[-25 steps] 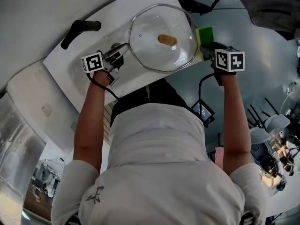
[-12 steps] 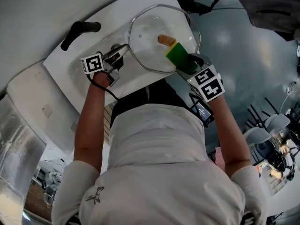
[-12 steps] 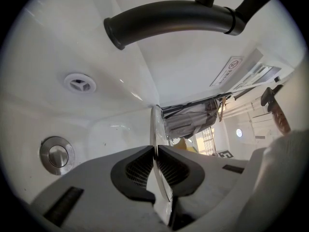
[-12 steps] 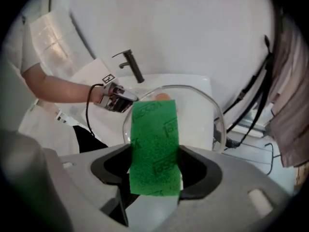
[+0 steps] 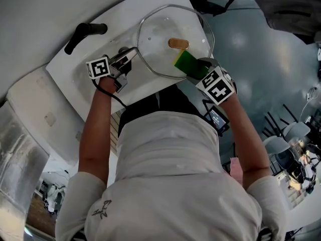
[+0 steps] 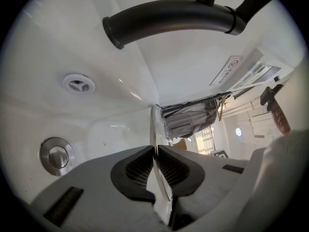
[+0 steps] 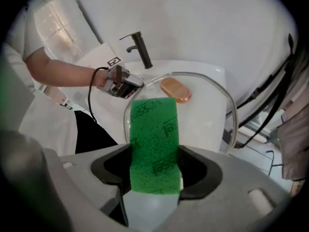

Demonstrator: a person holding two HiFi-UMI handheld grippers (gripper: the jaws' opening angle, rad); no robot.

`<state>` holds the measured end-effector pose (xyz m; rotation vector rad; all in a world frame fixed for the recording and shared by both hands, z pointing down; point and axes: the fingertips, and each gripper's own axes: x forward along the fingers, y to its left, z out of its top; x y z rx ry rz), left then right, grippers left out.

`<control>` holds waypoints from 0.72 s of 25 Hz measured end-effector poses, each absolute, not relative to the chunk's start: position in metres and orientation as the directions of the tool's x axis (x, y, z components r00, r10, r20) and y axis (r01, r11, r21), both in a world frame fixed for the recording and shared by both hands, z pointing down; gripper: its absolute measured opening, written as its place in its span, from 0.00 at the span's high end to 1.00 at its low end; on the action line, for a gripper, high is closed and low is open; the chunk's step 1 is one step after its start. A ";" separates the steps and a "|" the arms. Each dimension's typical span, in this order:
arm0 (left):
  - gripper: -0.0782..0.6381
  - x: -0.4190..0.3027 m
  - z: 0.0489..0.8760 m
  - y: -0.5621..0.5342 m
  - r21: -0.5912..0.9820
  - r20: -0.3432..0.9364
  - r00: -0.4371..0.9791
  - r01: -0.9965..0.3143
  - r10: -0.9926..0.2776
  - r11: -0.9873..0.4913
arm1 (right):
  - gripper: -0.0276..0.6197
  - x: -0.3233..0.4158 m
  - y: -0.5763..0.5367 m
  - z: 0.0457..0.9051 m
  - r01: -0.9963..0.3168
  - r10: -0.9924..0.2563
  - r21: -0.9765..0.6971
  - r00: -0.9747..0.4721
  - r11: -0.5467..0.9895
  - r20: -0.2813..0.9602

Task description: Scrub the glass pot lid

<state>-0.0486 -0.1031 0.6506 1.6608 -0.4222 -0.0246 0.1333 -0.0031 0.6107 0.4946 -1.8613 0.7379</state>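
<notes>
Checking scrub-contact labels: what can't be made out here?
Scrub contact: head view, the green sponge and right claw cover that spot of the glass lid.
Glass lid's surface: left gripper view shows it edge-on, rim clamped in the left claw.
Print on the green sponge: right gripper view, too warped to read.

The clear, metal-rimmed glass pot lid [image 5: 160,39] with tan knob [image 5: 178,43] is at 12 o'clock, with the green sponge [image 5: 186,63] over its 5 o'clock edge.
</notes>
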 end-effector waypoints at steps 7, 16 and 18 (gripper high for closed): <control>0.85 -0.048 0.651 -0.103 0.966 0.218 0.932 -0.249 -0.288 -0.072 | 0.50 0.238 -0.020 0.634 -0.785 -0.025 -0.187 -0.250 0.590 0.968; 0.85 -0.049 0.649 -0.104 0.969 0.207 0.933 -0.237 -0.294 -0.072 | 0.50 0.211 -0.101 0.592 -0.733 -0.175 -0.026 -0.197 0.680 0.965; 0.85 -0.050 0.649 -0.105 0.970 0.202 0.934 -0.232 -0.296 -0.072 | 0.50 0.176 -0.126 0.574 -0.697 -0.217 -0.001 -0.225 0.717 0.950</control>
